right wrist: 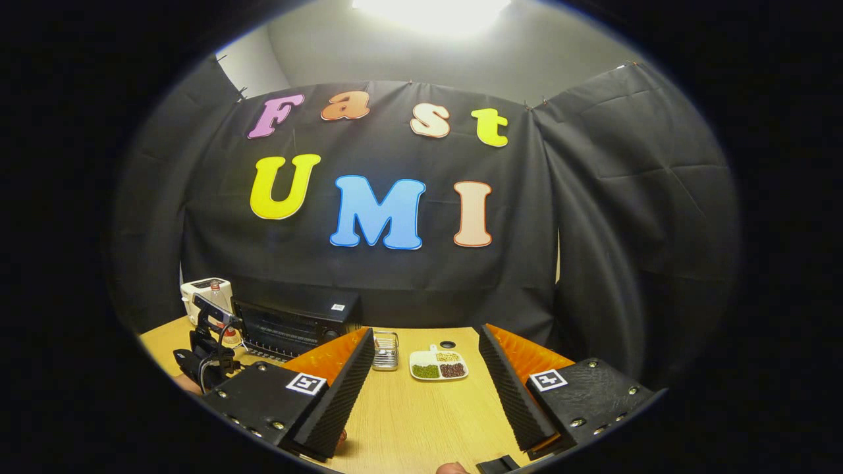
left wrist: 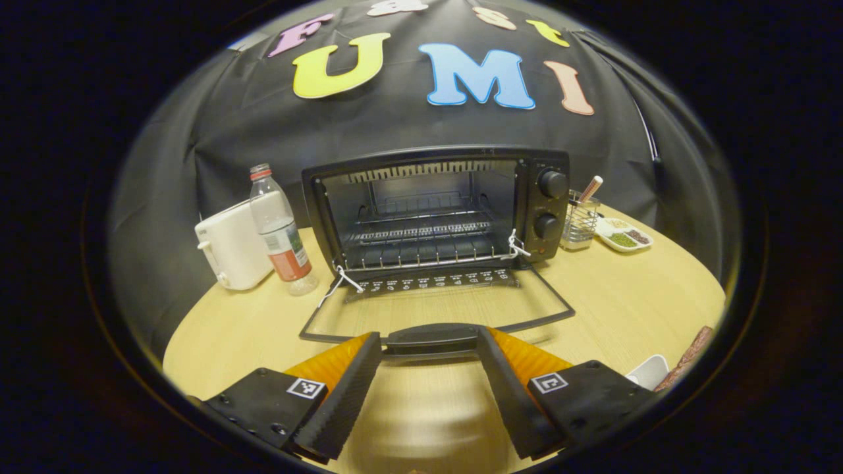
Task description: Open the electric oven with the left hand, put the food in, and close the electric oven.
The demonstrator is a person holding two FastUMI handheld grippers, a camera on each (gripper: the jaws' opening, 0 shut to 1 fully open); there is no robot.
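In the left gripper view the left claw [left wrist: 431, 368] is spread, its two fingers on either side of the oven door's handle [left wrist: 431, 337]; I cannot tell whether they touch it. The door [left wrist: 435, 306] lies fully down, flat over the counter [left wrist: 625, 309], its glass pane showing the wood beneath. Behind it the oven [left wrist: 435, 210] stands open at the middle of the counter: a black box with a wire rack [left wrist: 421, 232] inside, heating rods below it, a slotted vent along the top of the cavity, and two round knobs [left wrist: 552, 204] stacked on its right panel. White string is tied at both door hinges.

At the near right edge sit a white dish [left wrist: 651, 370] and a brown strip of food [left wrist: 688, 359], partly cut off by the view.

Left of the oven stand one clear bottle [left wrist: 280, 230] with a red cap and, beside it, one white toaster [left wrist: 230, 247]. Right of the oven are one wire holder [left wrist: 581, 220] with a stick in it and, just beyond, one white tray [left wrist: 622, 235] with three compartments of grains.

In the right gripper view the right claw [right wrist: 425, 388] is spread and empty, held above the counter [right wrist: 428, 408]. Farther off at left is the left claw [right wrist: 204, 355] in front of the oven [right wrist: 296, 322], with the toaster [right wrist: 205, 293] behind; the holder [right wrist: 385, 350] and tray [right wrist: 438, 365] lie ahead, and one small dark disc [right wrist: 448, 344] lies beyond the tray
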